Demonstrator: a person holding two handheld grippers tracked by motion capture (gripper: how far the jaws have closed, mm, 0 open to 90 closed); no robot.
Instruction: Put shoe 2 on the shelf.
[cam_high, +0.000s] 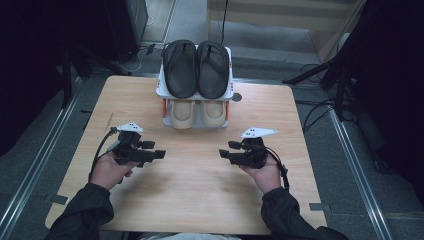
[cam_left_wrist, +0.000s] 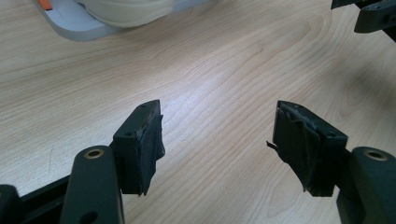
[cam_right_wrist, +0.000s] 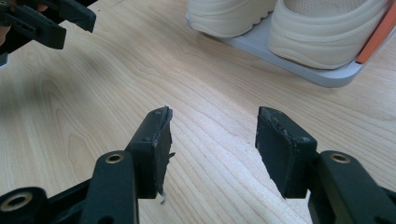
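A small two-tier shoe rack stands at the far middle of the wooden table. Black flip-flops lie on its top shelf and cream shoes sit on the lower one. My left gripper hovers over the table's left half, open, nothing between its jaws. My right gripper faces it from the right half, also open and empty. The cream shoes and grey rack base show ahead in the right gripper view; a cream shoe shows at the top of the left gripper view.
A dark round spot lies on the table just right of the rack. Cables and stand legs lie on the floor off the right edge. Metal floor rails run along both sides of the table.
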